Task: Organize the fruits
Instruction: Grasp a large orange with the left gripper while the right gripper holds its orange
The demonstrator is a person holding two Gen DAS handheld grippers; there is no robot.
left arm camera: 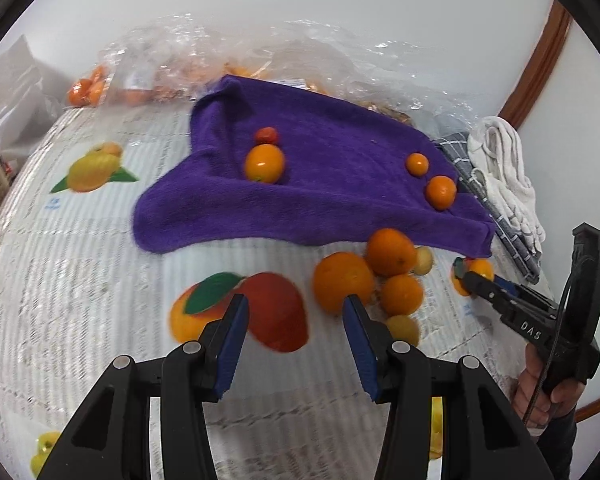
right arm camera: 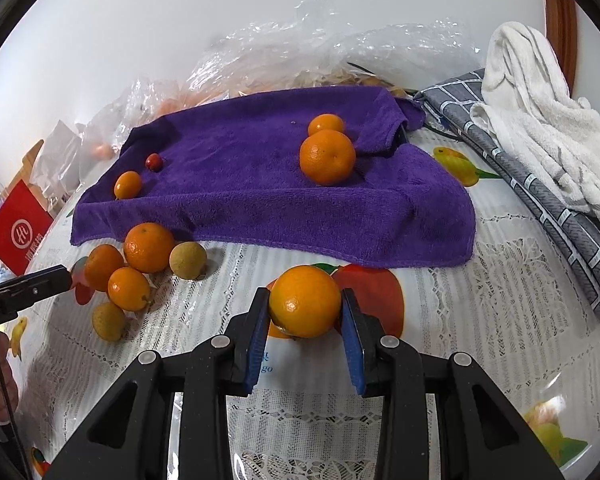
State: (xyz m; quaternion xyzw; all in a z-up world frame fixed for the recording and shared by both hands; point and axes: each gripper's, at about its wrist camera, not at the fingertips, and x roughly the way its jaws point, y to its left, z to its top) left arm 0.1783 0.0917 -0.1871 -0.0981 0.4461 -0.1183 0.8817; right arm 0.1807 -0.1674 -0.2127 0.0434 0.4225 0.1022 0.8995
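Orange fruit (right arm camera: 305, 301): round, glossy, clamped between right gripper (right arm camera: 305, 316) jaws.
Left gripper (left arm camera: 296, 316): jaws apart, empty.
Purple towel (right arm camera: 260, 192): fleecy, rumpled.

"DAS" — on right tongs (left arm camera: 466, 274)

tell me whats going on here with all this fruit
A person holds a gripper in each hand over a table strewn with fruit. The right gripper is shut on an orange just off the purple towel. The left gripper is open and empty near a loose cluster of oranges. Four small fruits already sit on the towel.
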